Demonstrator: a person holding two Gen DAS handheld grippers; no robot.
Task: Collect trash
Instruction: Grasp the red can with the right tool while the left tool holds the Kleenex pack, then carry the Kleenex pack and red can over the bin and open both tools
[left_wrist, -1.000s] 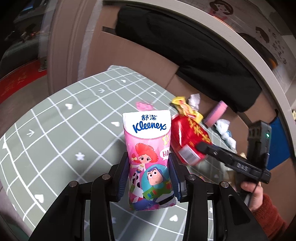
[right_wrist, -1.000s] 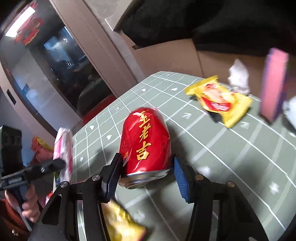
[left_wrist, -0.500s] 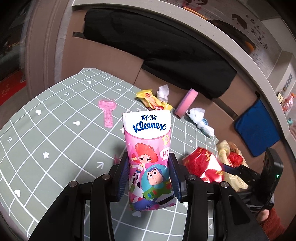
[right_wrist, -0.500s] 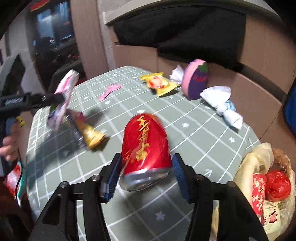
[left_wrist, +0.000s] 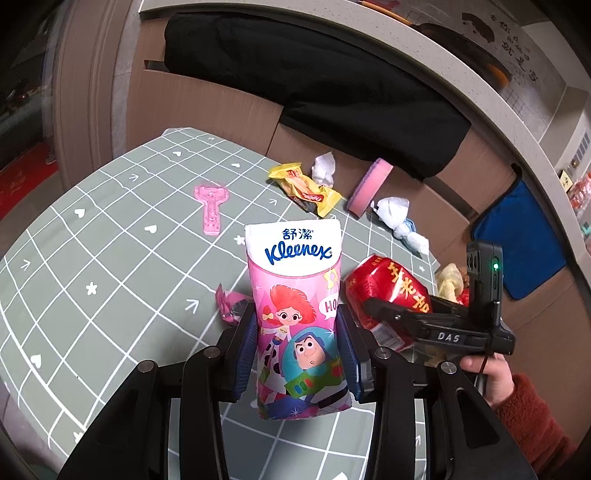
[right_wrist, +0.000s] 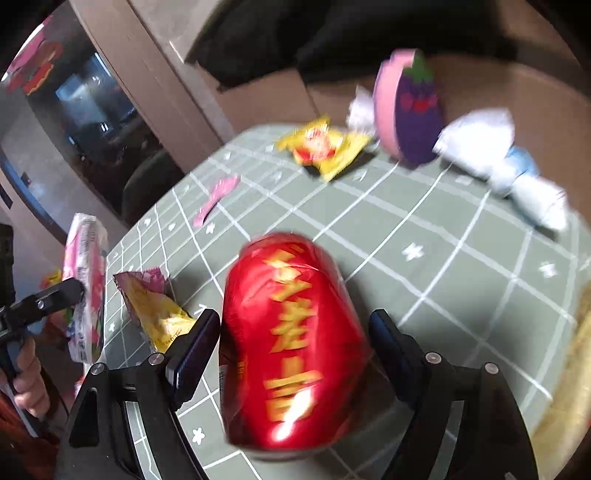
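Left tongs (left_wrist: 297, 343) clamped on tissue pack (left_wrist: 295, 295); right tongs (right_wrist: 295, 343) opening around red can (right_wrist: 291, 343), wrappers (left_wrist: 304, 188) beyond.

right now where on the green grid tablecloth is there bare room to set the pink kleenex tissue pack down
The widest bare patch of the green grid tablecloth lies on its left, below the flat pink plastic tool and left of the small pink crumpled wrapper. The far right edge is crowded: yellow snack wrapper, pink sponge, white crumpled tissues.

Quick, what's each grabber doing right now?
Left gripper: closed on the tissue pack.
Right gripper: opening, pads off the red can between them.
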